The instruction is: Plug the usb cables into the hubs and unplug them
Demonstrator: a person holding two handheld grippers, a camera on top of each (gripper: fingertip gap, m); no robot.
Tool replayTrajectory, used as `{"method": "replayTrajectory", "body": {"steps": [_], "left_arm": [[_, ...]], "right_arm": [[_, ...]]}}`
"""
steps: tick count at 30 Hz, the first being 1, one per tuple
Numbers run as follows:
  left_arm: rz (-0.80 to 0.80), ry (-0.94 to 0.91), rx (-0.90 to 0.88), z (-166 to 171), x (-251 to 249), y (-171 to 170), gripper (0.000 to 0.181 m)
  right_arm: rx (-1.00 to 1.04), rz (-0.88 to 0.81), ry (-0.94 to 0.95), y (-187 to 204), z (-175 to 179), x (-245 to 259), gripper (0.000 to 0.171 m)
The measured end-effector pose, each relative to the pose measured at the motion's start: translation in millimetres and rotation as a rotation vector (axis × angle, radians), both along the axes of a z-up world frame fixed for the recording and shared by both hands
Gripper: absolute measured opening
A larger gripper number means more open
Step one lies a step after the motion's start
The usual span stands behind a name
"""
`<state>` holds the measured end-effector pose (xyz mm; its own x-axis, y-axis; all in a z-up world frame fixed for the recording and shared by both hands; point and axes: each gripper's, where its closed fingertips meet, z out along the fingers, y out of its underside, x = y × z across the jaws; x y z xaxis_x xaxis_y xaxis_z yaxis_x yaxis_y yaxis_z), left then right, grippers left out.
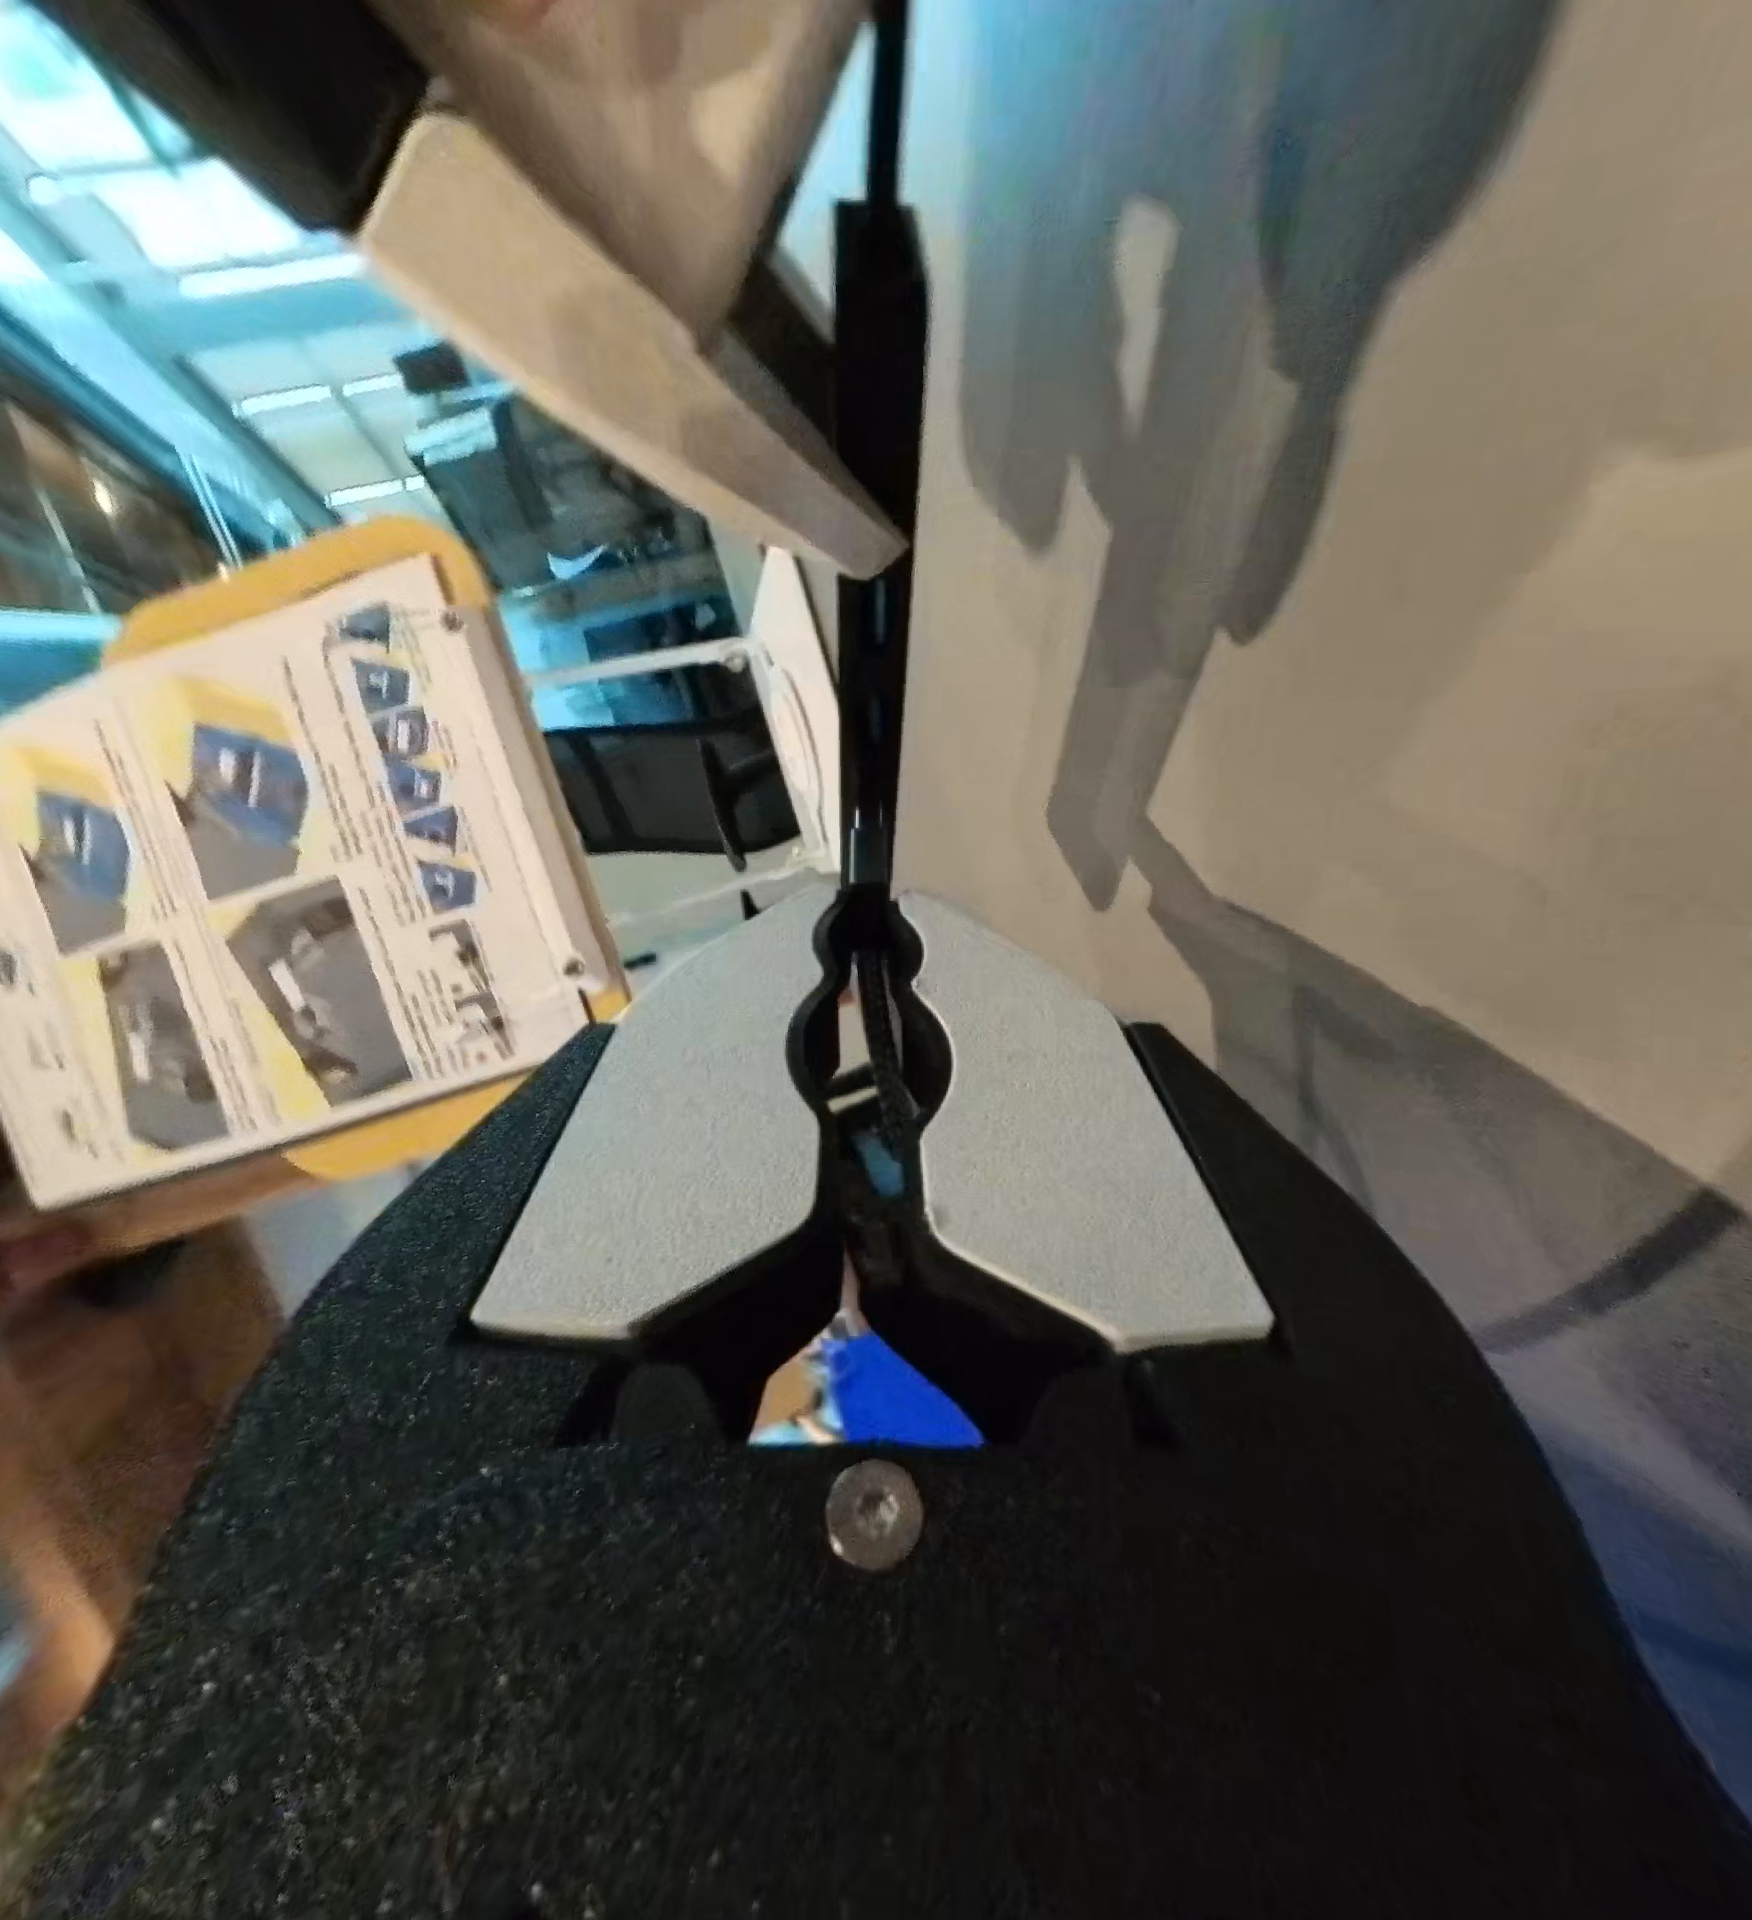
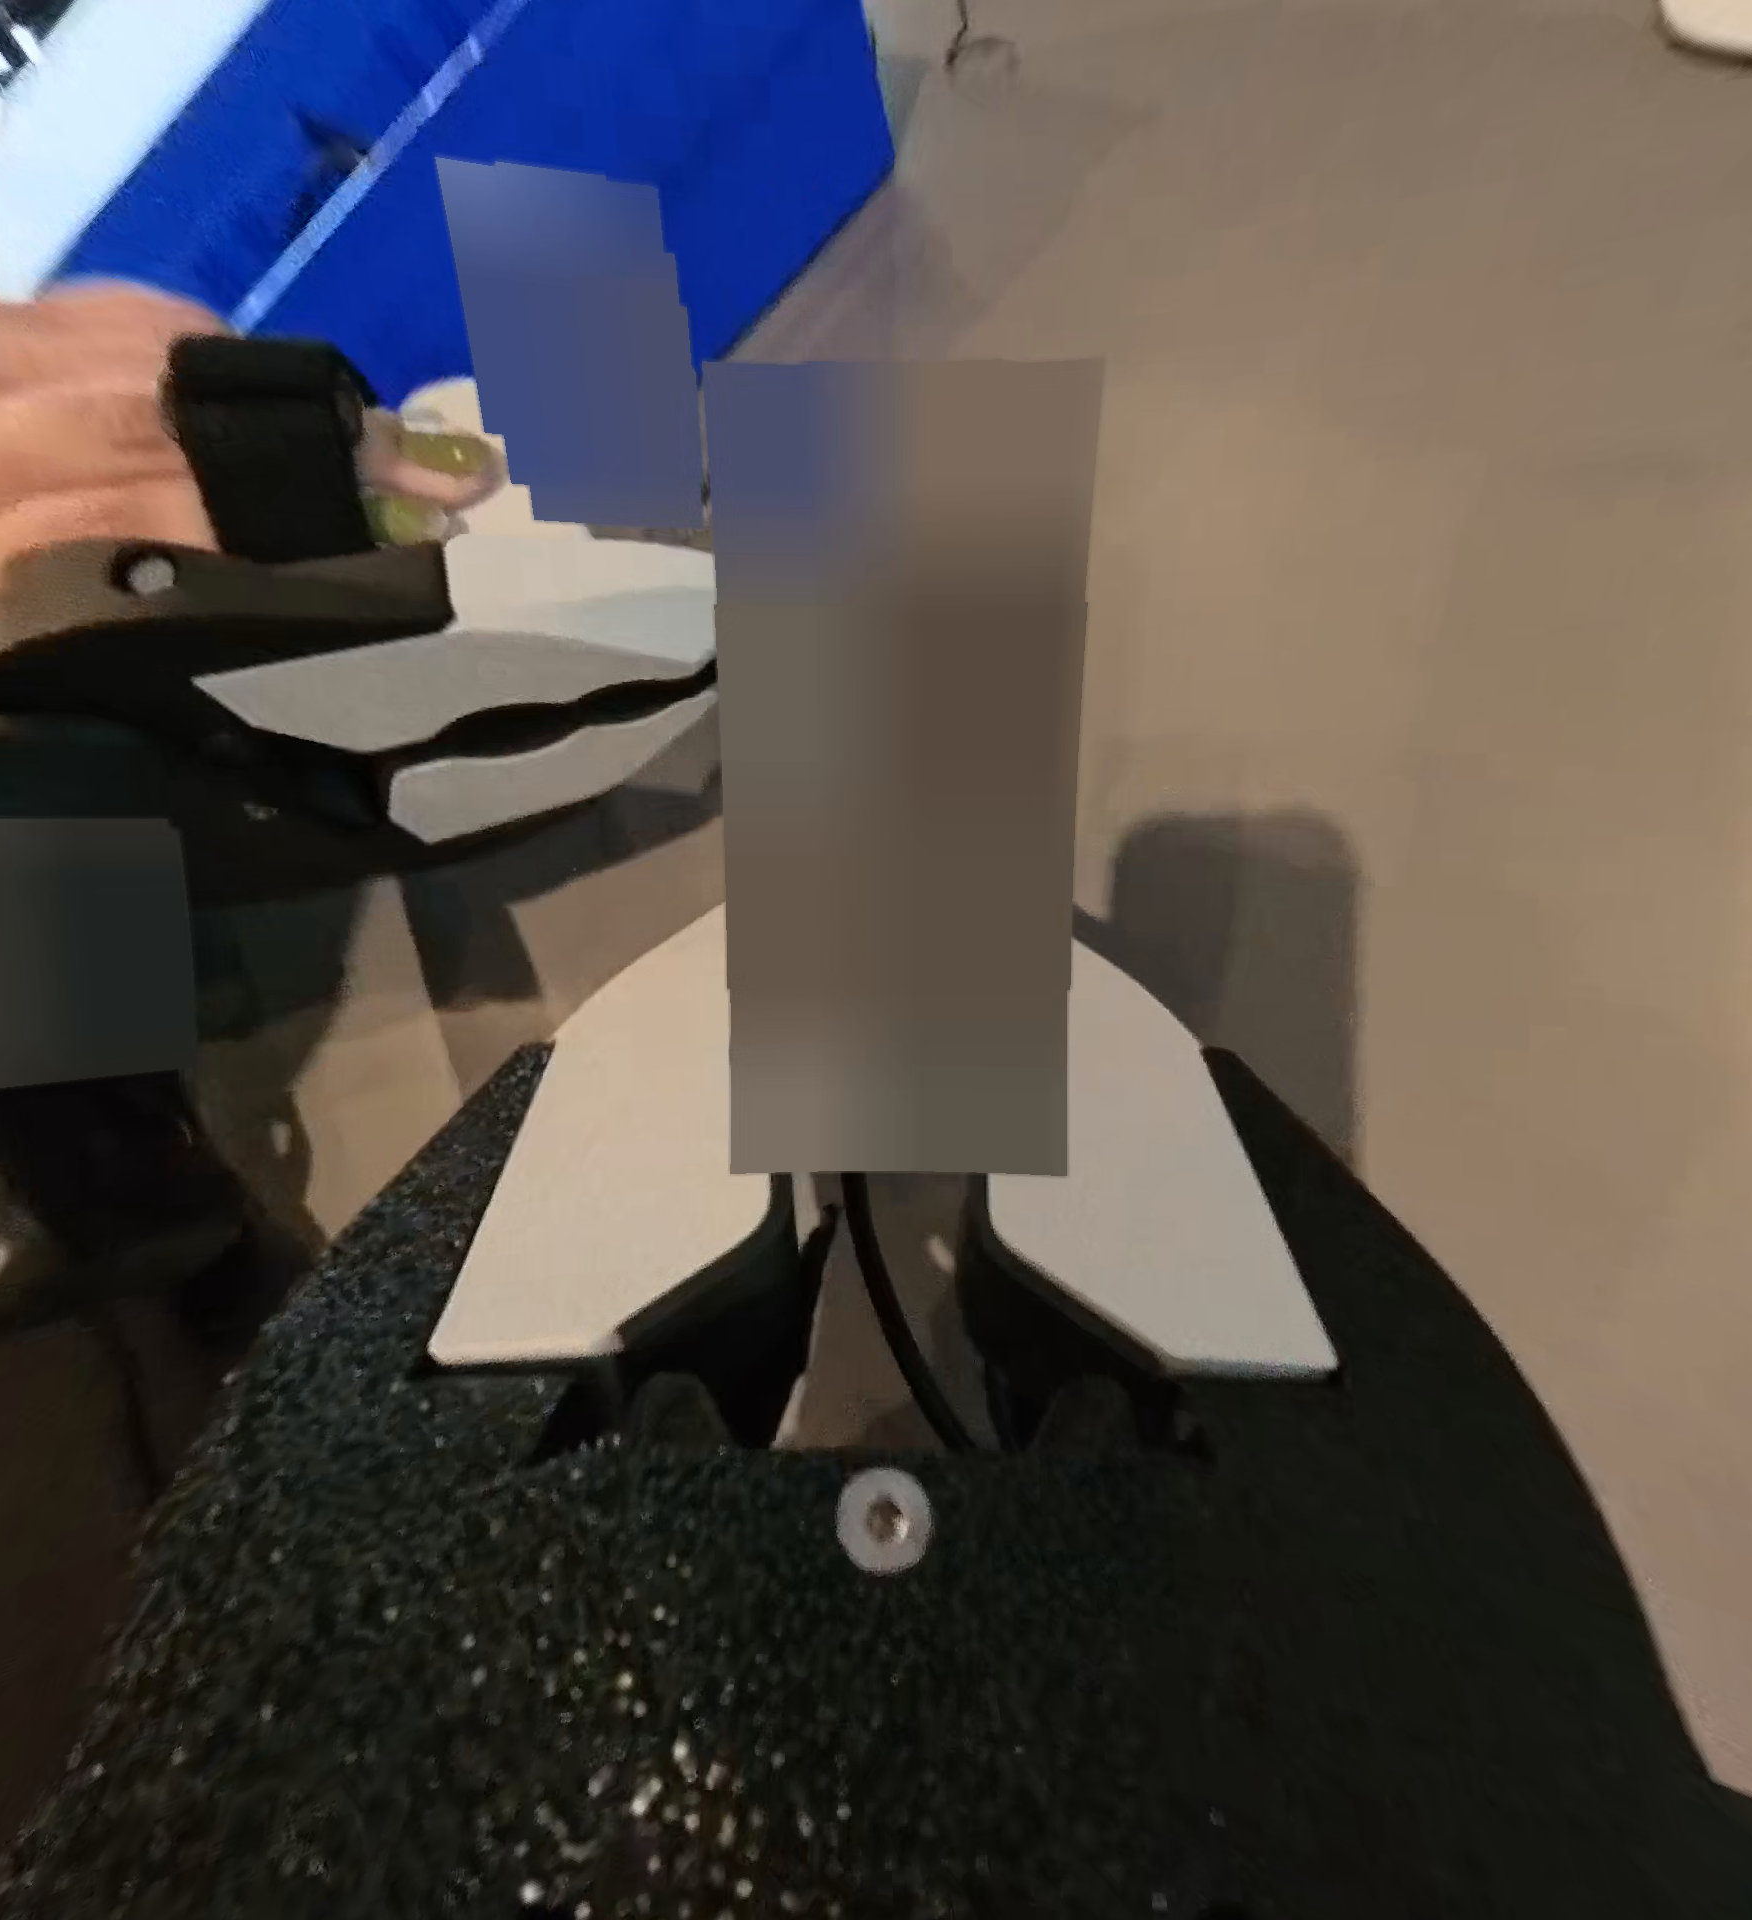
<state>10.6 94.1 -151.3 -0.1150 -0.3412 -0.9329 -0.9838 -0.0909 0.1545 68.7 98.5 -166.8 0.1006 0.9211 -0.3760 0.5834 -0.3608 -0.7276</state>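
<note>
In the left wrist view my left gripper (image 1: pixel 870 914) is shut on a black braided usb cable (image 1: pixel 880 1049). Its plug (image 1: pixel 870 844) points straight at the black hub (image 1: pixel 880 343), which I see edge-on just ahead. I cannot tell whether the plug is seated. A grey finger of my right gripper (image 1: pixel 633 353) lies against the hub's left side. In the right wrist view my right gripper (image 2: pixel 898 935) has its fingers set apart around something hidden by a blur patch. A black cable (image 2: pixel 887 1320) runs back between them. The left gripper (image 2: pixel 685 696) comes in from the left, shut.
The beige table (image 2: pixel 1474 520) is under both grippers and fills the right side of the left wrist view (image 1: pixel 1474 727). A printed sheet on a yellow backing (image 1: pixel 248 883) stands to the left. A hand (image 2: pixel 30 457) and a blue sleeve (image 2: pixel 498 114) are at upper left.
</note>
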Motion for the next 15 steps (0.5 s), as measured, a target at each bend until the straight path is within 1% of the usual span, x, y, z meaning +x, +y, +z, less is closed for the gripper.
{"method": "replayTrajectory", "body": {"steps": [1,4,7,8,11,12,13,15], "left_arm": [[0.023,-0.045,0.014,3.7,-0.4,0.6,0.006],[0.081,-0.151,0.053,10.4,-1.1,2.6,0.006],[0.100,-0.197,0.111,17.8,0.6,4.6,0.007],[0.097,-0.189,0.130,21.8,1.2,5.1,0.006],[0.096,-0.026,0.198,36.0,-6.4,5.6,0.006],[0.101,-0.010,0.202,37.3,-9.6,5.7,0.006],[0.114,-0.047,0.190,35.9,-11.9,5.9,0.006],[0.125,-0.211,0.167,35.3,-9.2,5.7,0.006]], "right_arm": [[-0.013,-0.011,0.031,1.5,4.5,-0.9,0.032],[-0.006,-0.032,0.106,6.4,16.2,-2.3,0.033],[0.012,-0.049,0.174,11.8,26.8,-1.2,0.032],[0.011,-0.053,0.197,13.0,30.7,-0.5,0.032],[-0.001,-0.109,0.224,25.1,34.6,6.0,0.032],[-0.026,-0.118,0.240,28.3,36.2,8.2,0.032],[-0.056,-0.124,0.271,30.2,39.9,9.3,0.032],[-0.075,-0.128,0.324,32.1,47.0,10.2,0.032]]}}
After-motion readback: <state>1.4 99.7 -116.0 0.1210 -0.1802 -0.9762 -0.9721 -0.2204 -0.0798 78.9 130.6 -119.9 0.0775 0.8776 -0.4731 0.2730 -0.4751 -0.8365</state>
